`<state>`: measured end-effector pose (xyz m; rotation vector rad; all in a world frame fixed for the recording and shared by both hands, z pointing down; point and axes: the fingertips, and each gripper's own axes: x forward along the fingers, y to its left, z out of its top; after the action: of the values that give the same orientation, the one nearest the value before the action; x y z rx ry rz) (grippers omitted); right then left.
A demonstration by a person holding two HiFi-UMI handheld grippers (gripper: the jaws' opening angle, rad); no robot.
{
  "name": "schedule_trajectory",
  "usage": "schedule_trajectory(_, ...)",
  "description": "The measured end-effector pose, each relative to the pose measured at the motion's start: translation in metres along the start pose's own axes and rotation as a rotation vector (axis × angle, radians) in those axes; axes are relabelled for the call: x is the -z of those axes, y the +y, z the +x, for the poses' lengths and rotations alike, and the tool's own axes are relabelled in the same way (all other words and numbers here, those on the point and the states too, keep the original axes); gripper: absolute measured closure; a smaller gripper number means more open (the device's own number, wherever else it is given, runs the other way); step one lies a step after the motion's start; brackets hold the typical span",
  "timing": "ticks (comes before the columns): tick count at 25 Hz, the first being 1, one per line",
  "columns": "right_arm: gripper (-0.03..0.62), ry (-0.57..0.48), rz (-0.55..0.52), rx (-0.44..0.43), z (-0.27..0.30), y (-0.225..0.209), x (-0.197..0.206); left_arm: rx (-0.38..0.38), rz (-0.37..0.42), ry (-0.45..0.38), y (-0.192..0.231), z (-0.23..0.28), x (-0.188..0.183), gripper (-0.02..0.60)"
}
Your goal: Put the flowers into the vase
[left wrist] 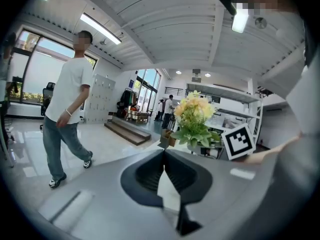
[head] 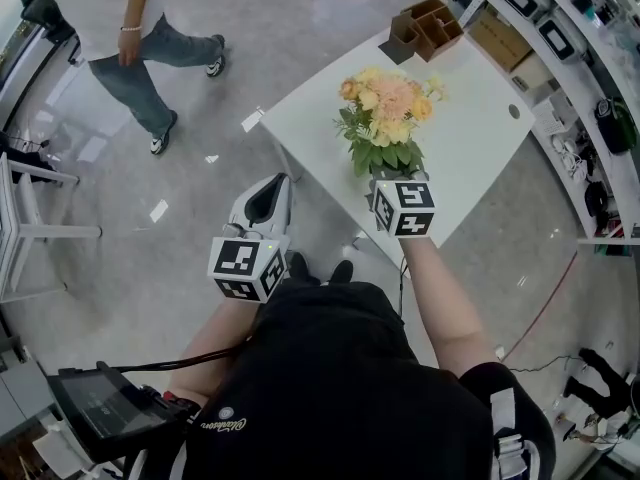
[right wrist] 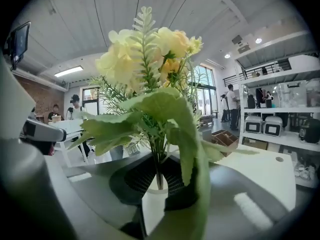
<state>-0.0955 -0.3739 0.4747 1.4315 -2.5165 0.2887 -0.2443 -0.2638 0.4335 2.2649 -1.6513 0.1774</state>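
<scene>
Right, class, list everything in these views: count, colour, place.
flowers: one bunch, yellow-peach with green leaves, over the table
table: one, white, ahead
wooden organiser: one, brown, table's far corner
cardboard box: one, tan, beside the shelves
shelves: one run, white, right
passer-by: one, white top, blue jeans, floor at left
screen: one, dark, lower left
left tool: one, grey, shut, empty, left of table
right tool: one, grey, shut on the flowers' stems
arms: two, bare, below the tools
</scene>
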Motion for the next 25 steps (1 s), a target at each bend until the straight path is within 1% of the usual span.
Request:
schedule_trajectory(4,0.556,0.04,-0.009,0.01,0.003,-0.001,0.014,-0.001,-0.002,-0.002,0.002,-0.003,0.002,0.575)
schedule_trajectory(10,0.554,0.073,-0.053,0.018,0.007,-0.001,0.017,0.001,-0.001,-0.003,0.004,-0.003,0.002,0.575)
schedule_trajectory(20,0.536,0.087,-0.059,0.019,0.007,0.001,0.016,0.004,0.002,-0.005,0.003,-0.002,0.0,0.575)
schedule_trajectory(25,0.525,0.09,-0.081,0.019,0.006,0.002,0.016,0.006,0.005,-0.006,0.002,-0.001,0.001,0.575)
